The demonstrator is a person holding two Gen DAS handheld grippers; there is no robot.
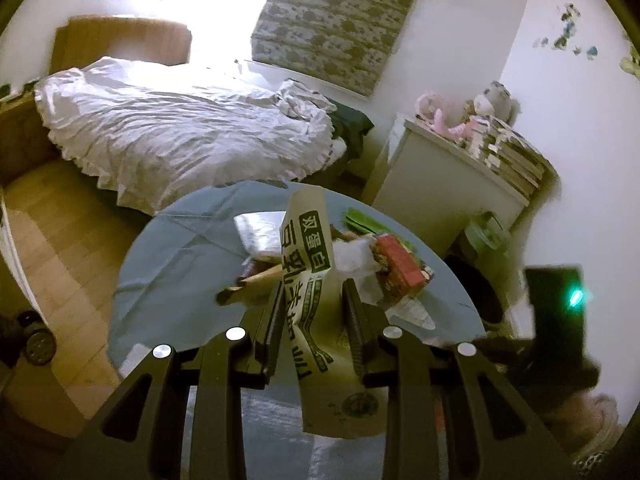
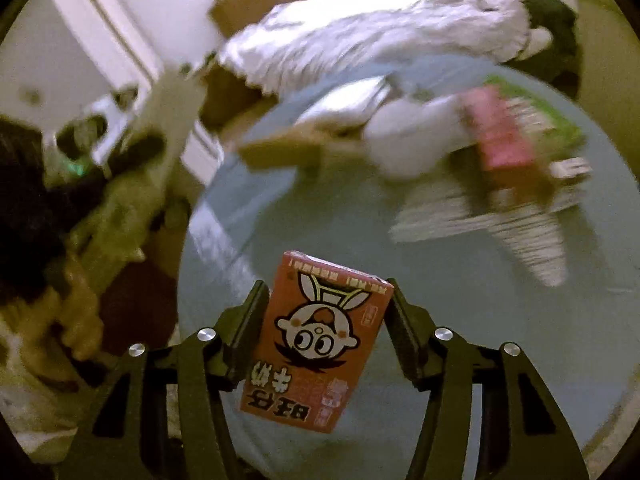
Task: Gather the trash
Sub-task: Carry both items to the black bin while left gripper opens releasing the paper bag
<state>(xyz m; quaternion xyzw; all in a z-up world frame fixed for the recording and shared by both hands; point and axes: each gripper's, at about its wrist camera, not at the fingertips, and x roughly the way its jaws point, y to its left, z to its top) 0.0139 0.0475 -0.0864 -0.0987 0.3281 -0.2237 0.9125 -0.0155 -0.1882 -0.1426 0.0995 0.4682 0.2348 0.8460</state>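
Left claw [image 1: 312, 300] clamps a printed wrapper [image 1: 308, 280] — right claw [image 2: 328, 300] clamps a red milk carton [image 2: 320, 340] — above the round table [image 1: 168, 264].

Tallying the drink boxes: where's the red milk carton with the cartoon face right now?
In the right wrist view, the red milk carton sits bottom centre, clamped between the right gripper jaws above the round blue table.

table [image 1: 160, 264] in front, trash pile [image 1: 372, 256] on its far side | bed [image 1: 180, 128] behind table, to the left | cabinet [image 1: 444, 184] off to the right, toys [image 1: 464, 116] on top of it
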